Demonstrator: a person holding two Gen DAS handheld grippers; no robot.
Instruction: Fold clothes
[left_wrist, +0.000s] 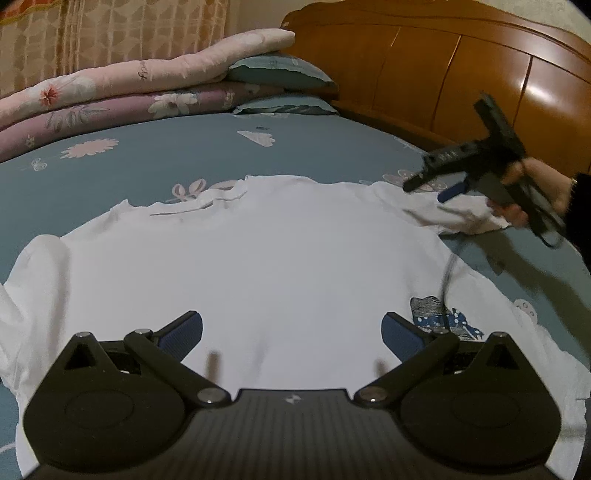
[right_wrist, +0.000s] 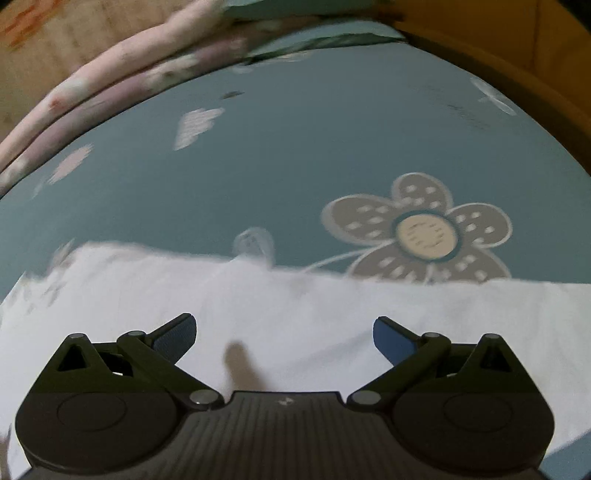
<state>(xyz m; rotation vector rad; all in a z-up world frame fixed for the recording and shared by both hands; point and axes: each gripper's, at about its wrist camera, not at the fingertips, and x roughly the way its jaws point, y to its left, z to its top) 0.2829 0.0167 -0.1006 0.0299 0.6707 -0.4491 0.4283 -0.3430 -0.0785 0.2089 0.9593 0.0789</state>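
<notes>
A white T-shirt (left_wrist: 258, 258) lies spread flat on the teal bed sheet (left_wrist: 155, 155), with a small blue-and-grey print (left_wrist: 439, 321) near its lower right. My left gripper (left_wrist: 291, 328) hovers open over the shirt's body with nothing between its fingers. At the right of the left wrist view a hand (left_wrist: 535, 188) holds my right gripper (left_wrist: 430, 188) just above the shirt's far sleeve (left_wrist: 461, 218). In the blurred right wrist view the right gripper (right_wrist: 284, 325) is open and empty over white shirt fabric (right_wrist: 332, 314), whose edge runs across the sheet (right_wrist: 295, 147).
Folded pink and purple quilts (left_wrist: 110, 96) and teal pillows (left_wrist: 280, 70) are stacked at the back of the bed. A wooden headboard (left_wrist: 461, 74) runs along the right side. A curtain (left_wrist: 110, 33) hangs behind. A large grey flower print (right_wrist: 417, 232) lies on the sheet beyond the shirt.
</notes>
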